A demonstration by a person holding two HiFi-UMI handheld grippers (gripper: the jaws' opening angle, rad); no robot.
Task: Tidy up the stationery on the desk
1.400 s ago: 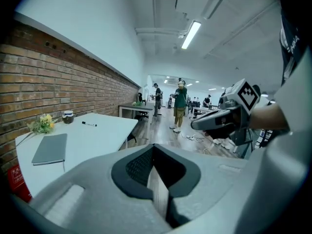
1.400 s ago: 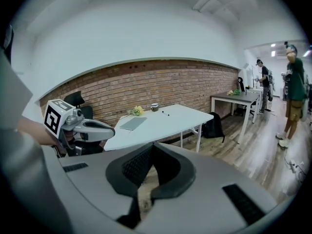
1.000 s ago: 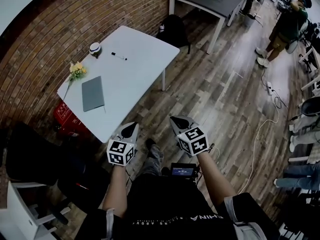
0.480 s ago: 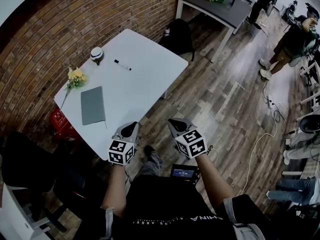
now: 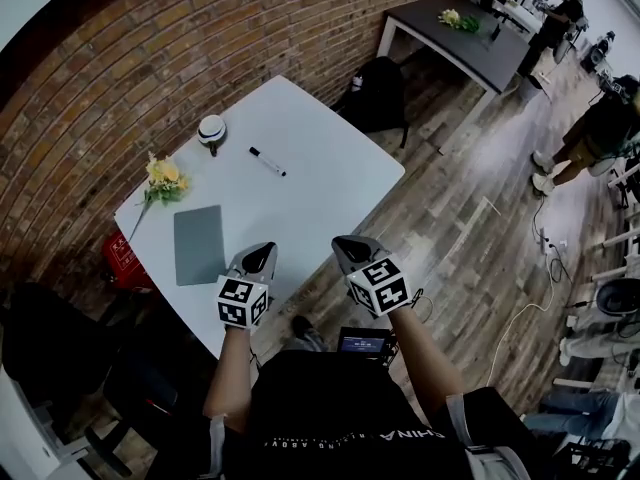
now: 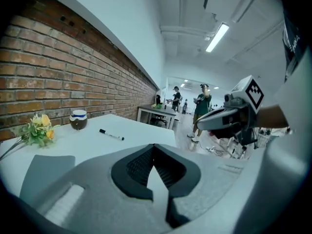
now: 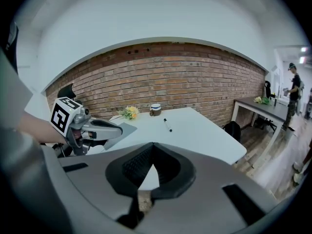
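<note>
Grippers are seen low at centre of the head view: left gripper [image 5: 262, 256] and right gripper [image 5: 350, 250], side by side, each with jaws pressed together and nothing pinched. Both are held at the near edge of the white rectangular desk [image 5: 330, 168]. A flat grey notebook [image 5: 199, 245] is laid on the desk's left part, just beyond the left gripper. A yellow flower sprig [image 5: 163, 176] is placed near the notebook's far corner. A black marker pen [image 5: 267, 161] is found mid-desk, well apart from the notebook. A round white-and-brown pot [image 5: 210, 128] is set at the upper-left edge, by the red brick wall [image 5: 150, 58].
</note>
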